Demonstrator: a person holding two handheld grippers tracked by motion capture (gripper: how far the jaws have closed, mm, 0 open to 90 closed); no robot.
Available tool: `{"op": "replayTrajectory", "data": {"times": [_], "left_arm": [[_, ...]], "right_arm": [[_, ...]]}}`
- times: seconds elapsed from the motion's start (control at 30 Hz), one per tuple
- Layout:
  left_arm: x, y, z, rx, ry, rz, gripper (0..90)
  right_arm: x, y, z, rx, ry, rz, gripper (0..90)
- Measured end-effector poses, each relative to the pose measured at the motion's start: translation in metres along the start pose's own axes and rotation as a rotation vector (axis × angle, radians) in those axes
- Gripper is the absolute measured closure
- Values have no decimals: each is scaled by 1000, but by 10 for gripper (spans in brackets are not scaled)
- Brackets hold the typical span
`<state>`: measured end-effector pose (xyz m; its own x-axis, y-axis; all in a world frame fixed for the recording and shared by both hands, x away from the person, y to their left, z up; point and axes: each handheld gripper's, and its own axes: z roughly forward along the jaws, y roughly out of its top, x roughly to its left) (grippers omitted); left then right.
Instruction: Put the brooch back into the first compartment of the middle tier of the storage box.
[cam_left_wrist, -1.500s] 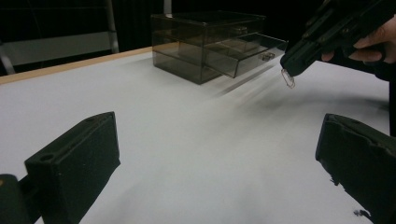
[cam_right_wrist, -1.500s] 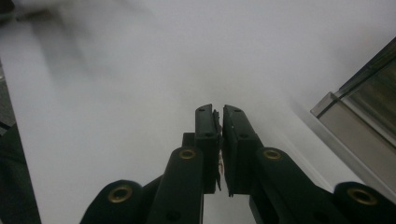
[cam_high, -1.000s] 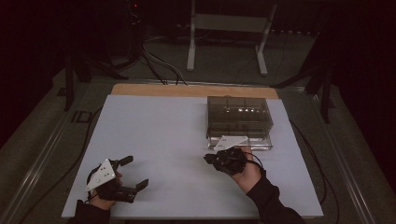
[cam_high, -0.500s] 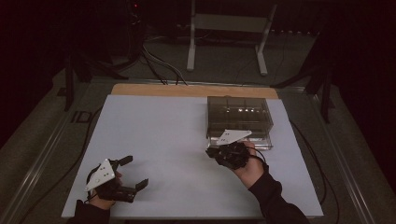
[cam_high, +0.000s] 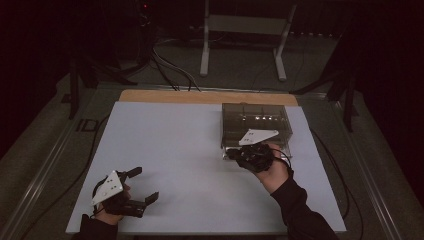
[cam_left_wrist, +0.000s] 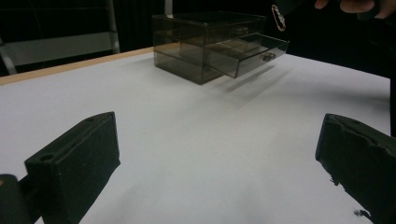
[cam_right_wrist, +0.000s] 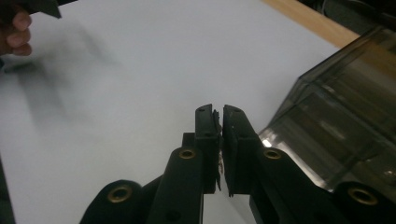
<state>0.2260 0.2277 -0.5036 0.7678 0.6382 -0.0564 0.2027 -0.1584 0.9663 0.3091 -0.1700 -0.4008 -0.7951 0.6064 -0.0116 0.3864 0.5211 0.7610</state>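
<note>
Counter (cam_high: 175, 150): wide flat white top with a bare wooden strip (cam_high: 200, 96) along the far edge.

On it, far right of centre, we have a smoky see-through plastic box of drawers (cam_high: 255, 122), square-cornered, two levels. In the left gripper view its upper drawer (cam_left_wrist: 247, 51) sticks out part way towards the near side, small handle (cam_left_wrist: 268, 57) on the front; the lower one sits flush.

Right tongs (cam_high: 248, 157): black, grey three-cornered plate on top, held in our right hand (cam_high: 272, 172), just at the near front of the box in the high view. Whether they touch the drawer front we cannot tell from there. In the right gripper view the jaws are pressed together, only a sliver of a gap, nothing gripped; the box wall sits just to their right, apart from the tips.

Left tongs (cam_high: 142, 187): black, same grey plate, in our left hand (cam_high: 112, 200), near-left corner of the counter, well apart from the box. Jaws spread wide, nothing between them, bare white counter under them in the left gripper view.
</note>
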Motion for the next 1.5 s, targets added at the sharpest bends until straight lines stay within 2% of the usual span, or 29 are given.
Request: {"op": "replayTrajectory", "data": {"times": [0.3, 0.77, 1.17, 1.5], "left_arm": [[-1, 0, 0, 5, -1, 4, 4], [0, 0, 0, 2, 2, 0, 4], [0, 0, -1, 2, 3, 2, 4], [0, 0, 0, 3, 4, 5, 4]], "right_arm": [[-14, 8, -7, -12, -36, 11, 854], [-33, 12, -2, -1, -64, 44, 854], [-51, 12, 13, 19, -72, 77, 854], [-67, 4, 32, 50, -72, 128, 854]]}}
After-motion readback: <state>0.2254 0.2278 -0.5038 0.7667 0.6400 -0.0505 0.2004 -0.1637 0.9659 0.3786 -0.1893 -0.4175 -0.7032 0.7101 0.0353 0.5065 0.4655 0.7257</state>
